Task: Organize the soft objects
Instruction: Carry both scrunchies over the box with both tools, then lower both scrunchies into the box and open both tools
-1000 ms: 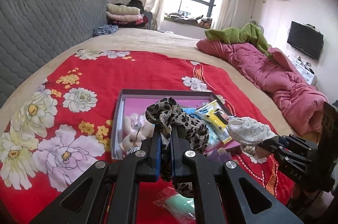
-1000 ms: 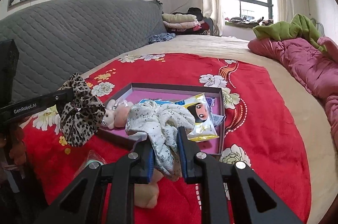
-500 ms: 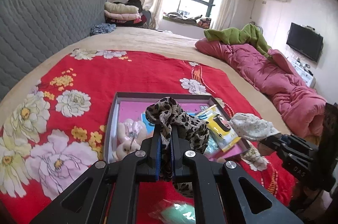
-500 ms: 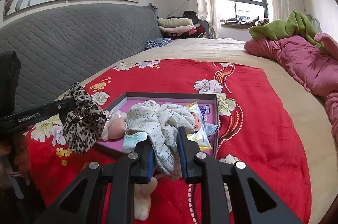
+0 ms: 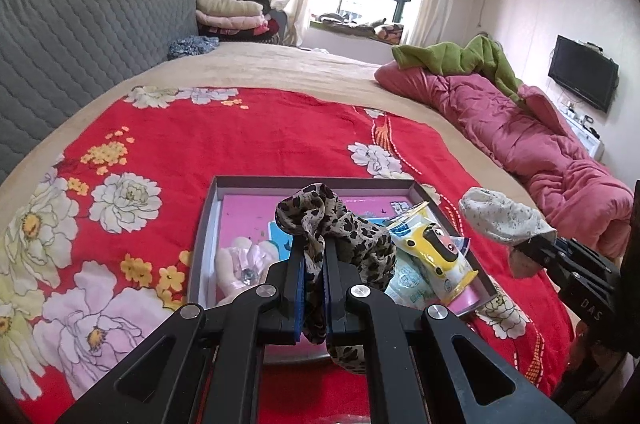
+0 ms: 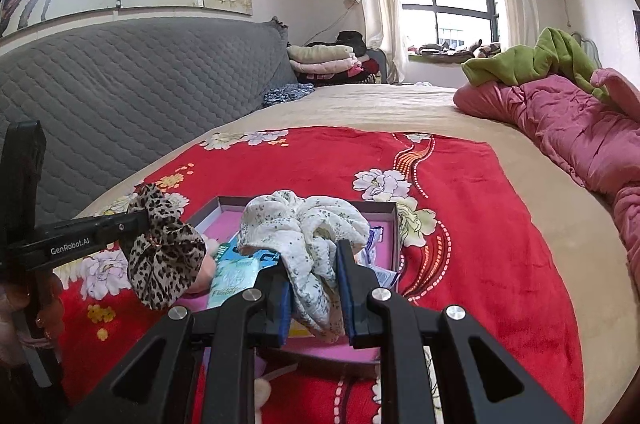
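Jaws of the left gripper [image 5: 313,256] are clamped on a leopard-print cloth [image 5: 344,224], held above a tray [image 5: 312,181] on the bed [image 5: 280,72]; the right gripper [image 6: 313,266] is clamped on a white floral cloth [image 6: 304,220].

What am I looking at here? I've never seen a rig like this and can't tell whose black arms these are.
There is no robot: a person holds a hand-held gripper in each hand, each carrying a wide-angle camera looking along its two fingers. One picture comes from the left gripper, the other from the right gripper; each also shows the other at its edge. The left is shut on a leopard scrunchie, the right on a white floral scrunchie. Both hang over a shallow box with a pink floor, holding a pink plush toy and packets. It lies on a red flowered blanket on a bed.
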{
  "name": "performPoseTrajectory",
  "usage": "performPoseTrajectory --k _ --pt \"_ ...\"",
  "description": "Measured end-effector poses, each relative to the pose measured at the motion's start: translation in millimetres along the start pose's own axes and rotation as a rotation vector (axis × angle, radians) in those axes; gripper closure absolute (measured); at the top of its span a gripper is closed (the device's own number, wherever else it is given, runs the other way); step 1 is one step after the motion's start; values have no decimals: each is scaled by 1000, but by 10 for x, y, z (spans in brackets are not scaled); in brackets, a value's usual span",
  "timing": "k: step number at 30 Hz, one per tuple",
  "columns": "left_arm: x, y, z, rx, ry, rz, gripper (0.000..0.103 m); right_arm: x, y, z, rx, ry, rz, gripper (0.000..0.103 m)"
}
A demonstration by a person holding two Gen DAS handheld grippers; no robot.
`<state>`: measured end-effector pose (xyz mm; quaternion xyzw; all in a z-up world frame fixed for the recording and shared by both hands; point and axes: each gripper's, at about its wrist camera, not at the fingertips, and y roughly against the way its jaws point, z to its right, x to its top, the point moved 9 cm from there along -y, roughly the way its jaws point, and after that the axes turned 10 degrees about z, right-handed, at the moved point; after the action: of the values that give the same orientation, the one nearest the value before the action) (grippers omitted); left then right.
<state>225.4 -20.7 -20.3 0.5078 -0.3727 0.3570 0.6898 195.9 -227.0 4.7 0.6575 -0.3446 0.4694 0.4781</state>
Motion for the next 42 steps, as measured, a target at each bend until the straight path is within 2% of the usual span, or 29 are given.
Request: performPoseTrajectory --k 12,22,24,26,28,34,37,39,42 --pt "-161 -381 -102 5 54 -78 96 -190 -327 31 -13 3 -79 83" --pt "-197 -539 -280 42 91 -96 95 -461 -581 41 -66 78 -168 80" --pt "-204 -552 -294 40 95 -103 95 -507 -590 29 -67 82 -181 71" --pt "-217 -557 -296 37 100 -112 94 -513 -590 -3 -57 93 -184 55" --pt "-226 -568 -303 29 109 -121 93 -507 -580 -37 -50 99 -180 48" --pt "-256 -589 -283 25 104 -139 80 -463 -540 -119 -30 117 -160 38" --pt "-259 -595 -292 29 108 -143 67 -418 -515 -114 -32 114 -142 36" --pt "-259 -595 -303 29 113 -145 55 -377 -492 -97 -36 104 -127 35" --pt "-240 -585 -325 36 115 -138 50 -307 -457 -52 -52 94 -102 34"
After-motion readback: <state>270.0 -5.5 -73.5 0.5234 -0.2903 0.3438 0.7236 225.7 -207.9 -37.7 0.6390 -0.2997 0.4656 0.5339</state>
